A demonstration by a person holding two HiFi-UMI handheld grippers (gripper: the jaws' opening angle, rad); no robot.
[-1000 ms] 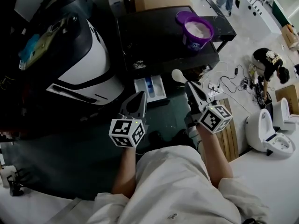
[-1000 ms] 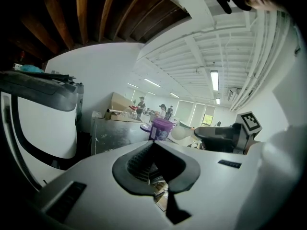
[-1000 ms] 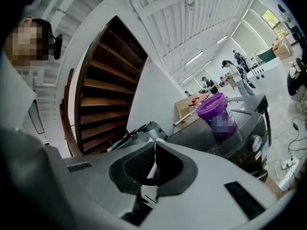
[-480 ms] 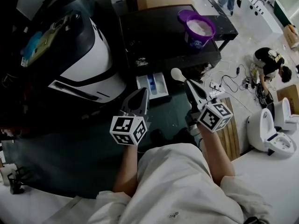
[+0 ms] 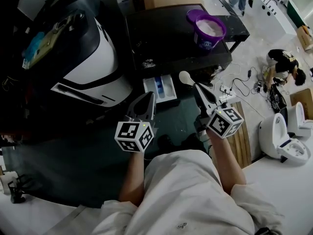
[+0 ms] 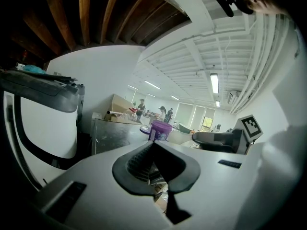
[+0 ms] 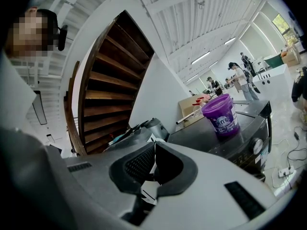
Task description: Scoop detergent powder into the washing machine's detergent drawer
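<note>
The black washing machine (image 5: 171,43) stands ahead with its white detergent drawer (image 5: 160,90) pulled out at the front. An open purple tub of white powder (image 5: 209,31) sits on its top at the right, its lid (image 5: 194,15) beside it. My right gripper (image 5: 198,88) is shut on the handle of a white spoon (image 5: 186,78), whose bowl hovers just right of the drawer. The left gripper (image 5: 146,99) is shut and empty, just below the drawer. The tub (image 7: 221,115) also shows in the right gripper view, and smaller as the tub (image 6: 160,130) in the left gripper view.
A large white and black appliance (image 5: 93,67) fills the left. A cardboard box (image 5: 168,2) sits behind the washer. On the floor at right are cables (image 5: 239,84), a wooden pallet (image 5: 240,131), white toilets (image 5: 286,136) and a crouching person (image 5: 282,65).
The view has shifted slightly. Both grippers and the spoon sit a touch nearer the drawer than a second ago, and have held still for the last half second.
</note>
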